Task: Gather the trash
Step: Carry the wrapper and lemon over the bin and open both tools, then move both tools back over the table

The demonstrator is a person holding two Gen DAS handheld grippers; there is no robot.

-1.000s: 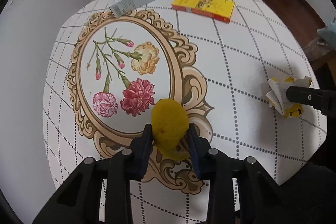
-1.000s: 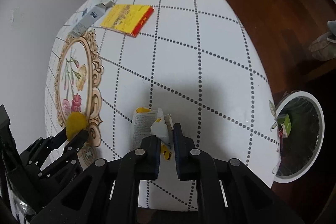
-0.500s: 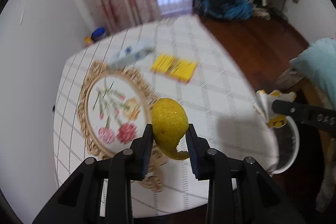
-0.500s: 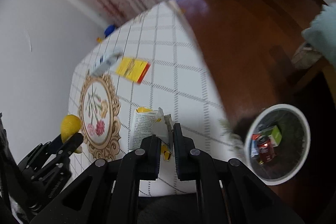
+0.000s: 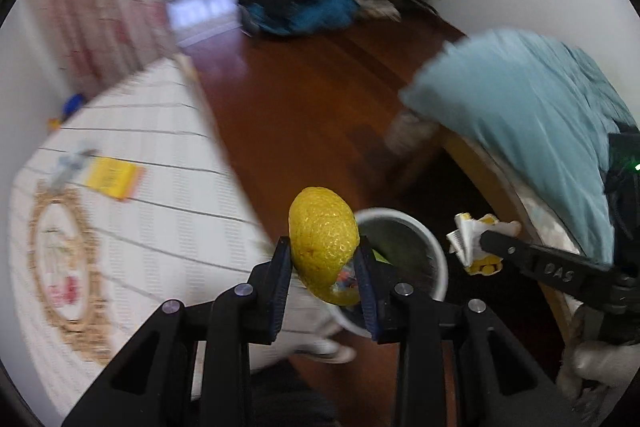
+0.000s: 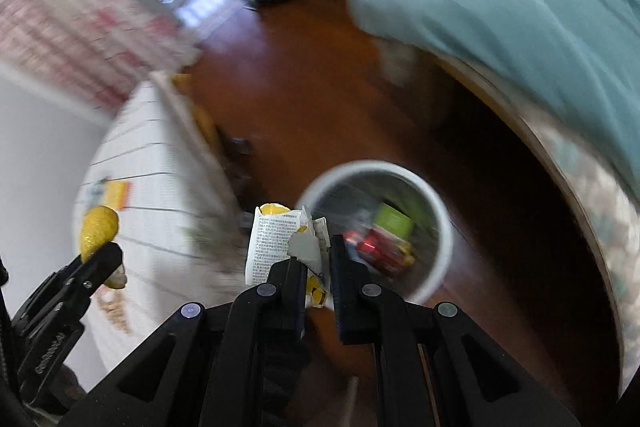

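Note:
My left gripper point(image 5: 322, 259) is shut on a yellow citrus peel point(image 5: 322, 247), held in the air just over the near rim of a white trash bin point(image 5: 434, 259) on the wooden floor. My right gripper point(image 6: 316, 259) is shut on a crumpled white and yellow wrapper point(image 6: 276, 239), held left of the same bin point(image 6: 440, 223). The bin holds a green box point(image 6: 394, 221) and red packaging point(image 6: 374, 247). The wrapper point(image 5: 474, 243) and right gripper also show at the right of the left wrist view; the peel point(image 6: 98, 229) shows at the left of the right wrist view.
The white checked table point(image 5: 140, 227) lies to the left with a yellow box point(image 5: 112, 177) and a pale carton point(image 5: 70, 163) on it. A bed with a light blue cover point(image 5: 520, 115) stands to the right. Dark clothes point(image 5: 300, 9) lie on the far floor.
Both grippers have swung right, off the table and toward the bin, each still holding its piece of trash. The bin now sits just ahead of both.

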